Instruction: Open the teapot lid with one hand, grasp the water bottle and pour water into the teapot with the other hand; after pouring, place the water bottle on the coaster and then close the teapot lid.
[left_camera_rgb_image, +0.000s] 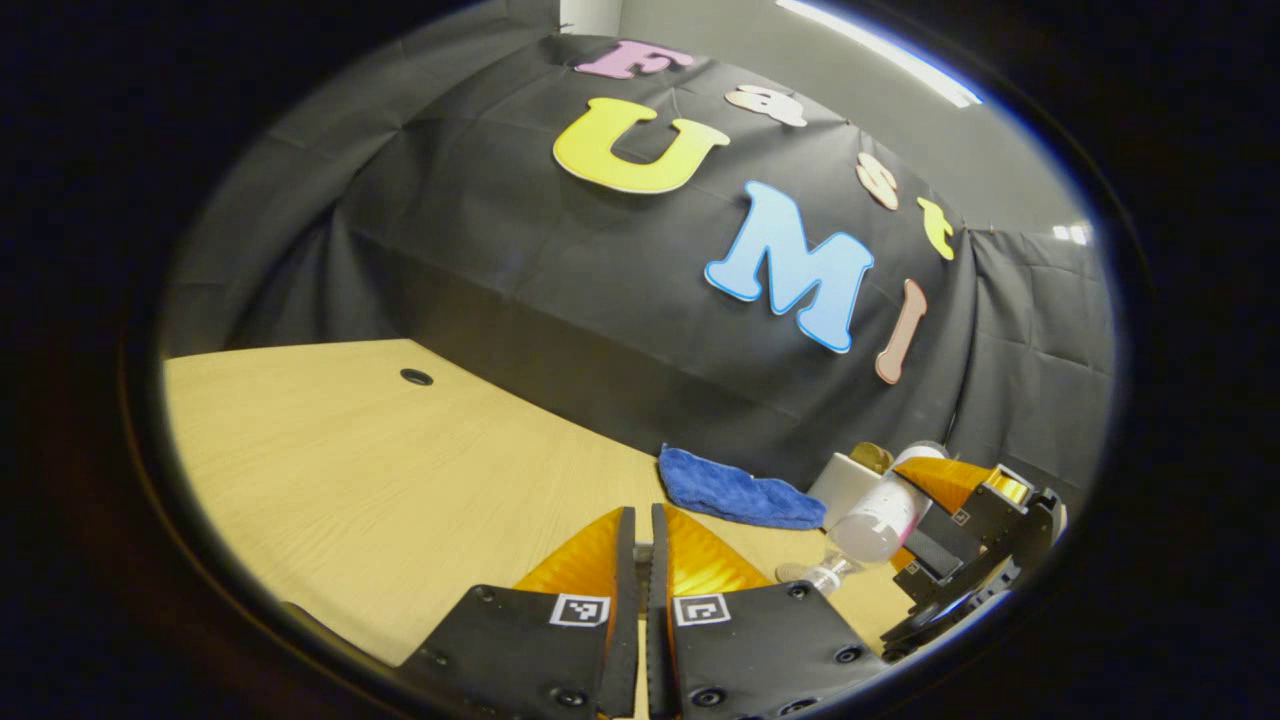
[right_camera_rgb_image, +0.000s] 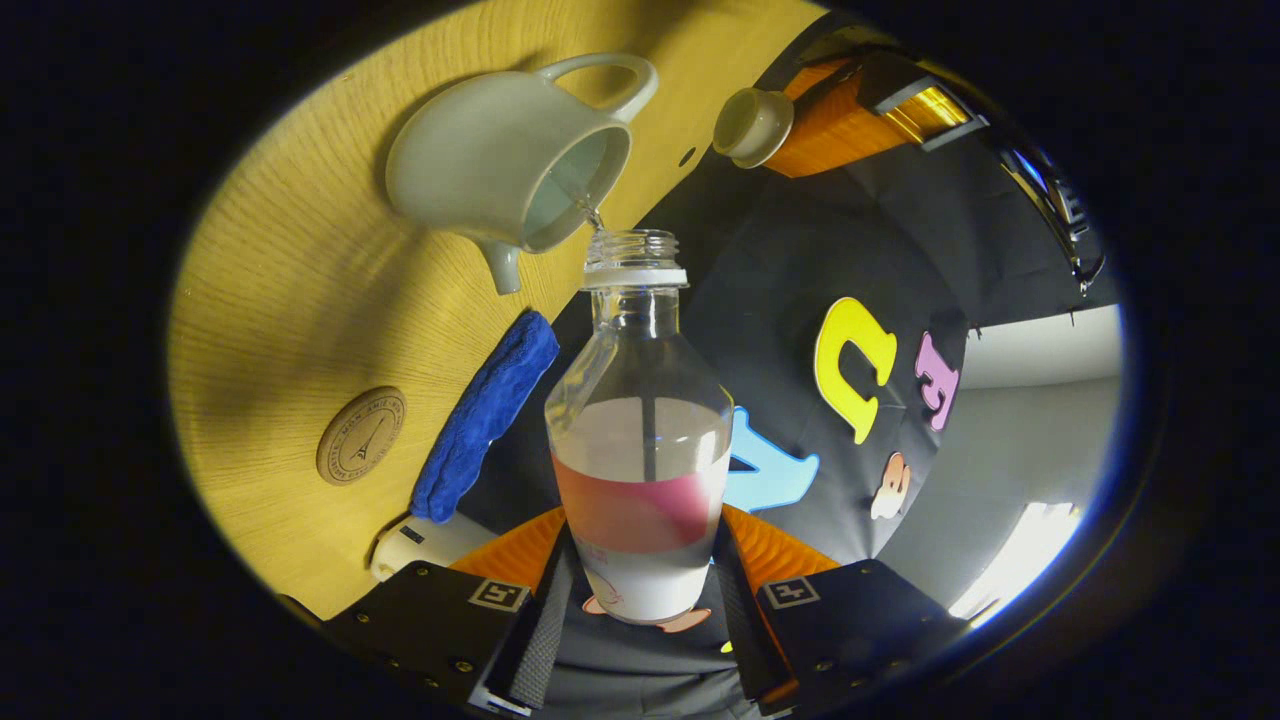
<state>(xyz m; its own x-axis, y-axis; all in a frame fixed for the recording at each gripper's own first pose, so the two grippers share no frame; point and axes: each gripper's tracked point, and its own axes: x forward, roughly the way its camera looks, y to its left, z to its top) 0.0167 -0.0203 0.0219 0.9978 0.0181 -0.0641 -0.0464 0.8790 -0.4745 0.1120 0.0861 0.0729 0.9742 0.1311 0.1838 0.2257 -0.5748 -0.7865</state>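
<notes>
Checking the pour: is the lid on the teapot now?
No, the teapot mouth is open and the lid is held away from it.

A pale wood-grain table (right_camera_rgb_image: 300, 300) carries a white ceramic teapot (right_camera_rgb_image: 480, 160), a folded blue cloth (right_camera_rgb_image: 485, 415), a round cork coaster (right_camera_rgb_image: 361, 435) and a small white box (right_camera_rgb_image: 420, 545), all ahead of the right gripper's fingers.

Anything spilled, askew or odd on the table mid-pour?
Nothing stands out. The water bottle in the right gripper is tipped with its mouth at the teapot opening, a thin stream going in. The lid is held off by the other gripper. Coaster and blue cloth look dry.
</notes>
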